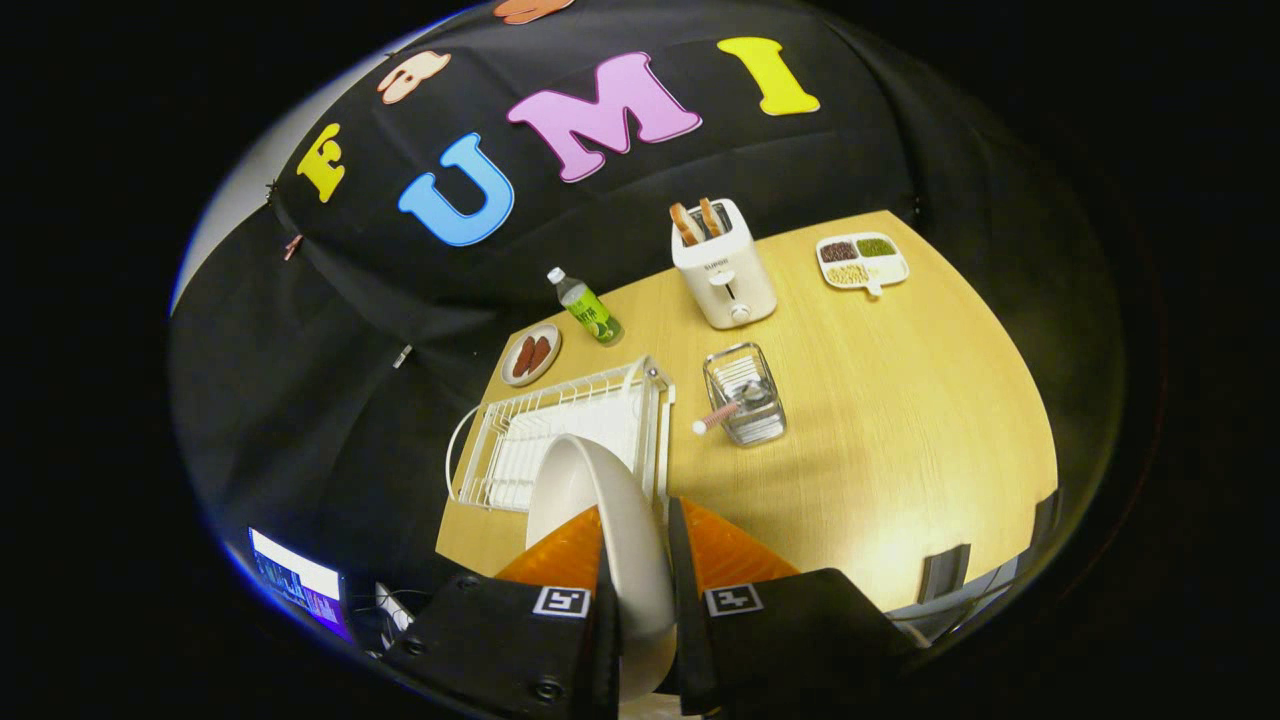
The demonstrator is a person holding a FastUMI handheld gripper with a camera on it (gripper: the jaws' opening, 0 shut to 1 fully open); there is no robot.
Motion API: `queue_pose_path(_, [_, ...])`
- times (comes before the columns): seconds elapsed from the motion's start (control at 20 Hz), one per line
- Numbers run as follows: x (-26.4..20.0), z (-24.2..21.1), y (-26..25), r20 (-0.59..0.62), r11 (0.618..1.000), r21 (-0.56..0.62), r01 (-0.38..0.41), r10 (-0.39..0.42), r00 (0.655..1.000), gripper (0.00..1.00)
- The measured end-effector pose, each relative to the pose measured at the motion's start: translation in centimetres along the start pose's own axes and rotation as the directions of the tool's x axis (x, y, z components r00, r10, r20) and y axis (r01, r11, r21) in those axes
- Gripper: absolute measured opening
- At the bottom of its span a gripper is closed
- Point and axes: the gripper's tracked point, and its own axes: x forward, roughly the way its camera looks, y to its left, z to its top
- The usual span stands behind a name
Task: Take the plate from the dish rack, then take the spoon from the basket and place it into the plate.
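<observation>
My gripper is shut on the rim of a white plate, which stands on edge between the two fingers, lifted above the table. Just beyond it lies the white wire dish rack, with nothing standing in it. To the right of the rack sits a small wire basket. A spoon with a pinkish handle and white tip lies in it, its handle sticking out toward the rack.
On the wooden table beyond the basket stands a white toaster with toast in it. A green bottle and a small plate of sausages sit behind the rack. A divided snack tray lies at the far right.
</observation>
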Motion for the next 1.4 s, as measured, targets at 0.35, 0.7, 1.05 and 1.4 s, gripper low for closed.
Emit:
queue_pose_path(0.35, [4.5, -2.3, -8.6, -0.125, 0.997, 0.000, 0.083, -0.083, 0.989, 0.27])
queue_pose_path(0.7, [11.4, -1.7, -13.1, -0.205, 0.995, -0.011, 0.103, -0.103, 0.973, 0.27])
queue_pose_path(1.05, [13.7, -2.0, -16.5, -0.235, 0.990, -0.086, 0.112, -0.129, 0.963, 0.35])
queue_pose_path(1.4, [12.1, 2.8, -12.8, 0.031, 0.919, -0.392, 0.035, -0.025, 0.999, 0.99])
